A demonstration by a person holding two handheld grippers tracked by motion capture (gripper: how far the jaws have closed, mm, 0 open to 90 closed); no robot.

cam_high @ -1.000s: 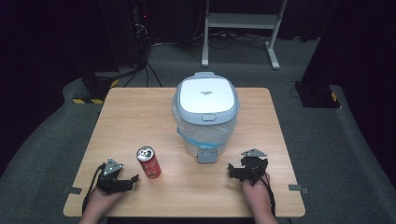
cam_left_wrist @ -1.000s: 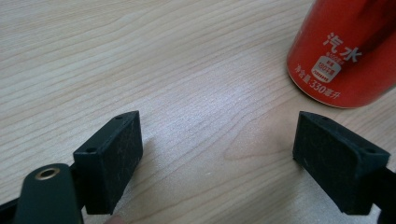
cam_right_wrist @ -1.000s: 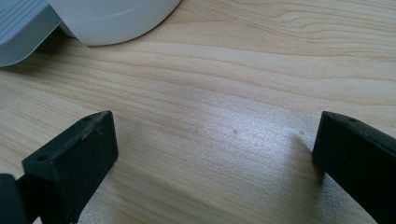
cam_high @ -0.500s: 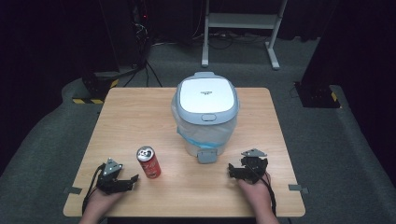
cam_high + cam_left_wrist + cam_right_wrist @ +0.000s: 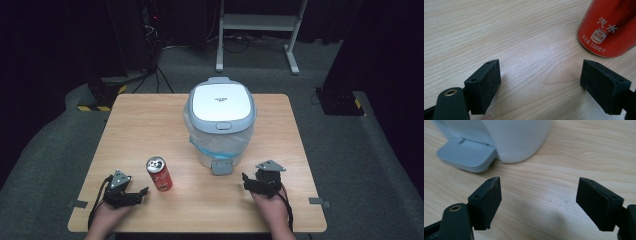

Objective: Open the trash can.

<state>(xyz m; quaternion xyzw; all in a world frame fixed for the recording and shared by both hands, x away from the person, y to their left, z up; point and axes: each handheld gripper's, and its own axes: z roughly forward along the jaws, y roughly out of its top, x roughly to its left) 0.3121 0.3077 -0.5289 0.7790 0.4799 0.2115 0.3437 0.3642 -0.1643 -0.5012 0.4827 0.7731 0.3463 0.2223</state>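
A red drink can (image 5: 159, 174) stands upright on the wooden table (image 5: 150, 125), left of a white pedal bin (image 5: 220, 125) with a grey lid and a plastic liner. My left gripper (image 5: 141, 192) lies low at the front left, open, its jaws pointing right toward the can (image 5: 610, 27); nothing sits between the left gripper (image 5: 541, 75) jaws. My right gripper (image 5: 246, 181) hovers at the front right, just right of the bin's grey pedal (image 5: 221, 167). Its jaws have just been closing but stand open, with bare wood between them (image 5: 539, 192). The pedal (image 5: 466, 155) lies ahead to the left.
The bin stands mid-table, its lid shut. The table's front edge (image 5: 200, 231) runs just behind both hands. Dark floor, a white stand (image 5: 260, 30) and cables lie beyond the far edge.
The right gripper has lifted slightly near the bin's pedal. The left gripper, the can and the bin stay where they were.
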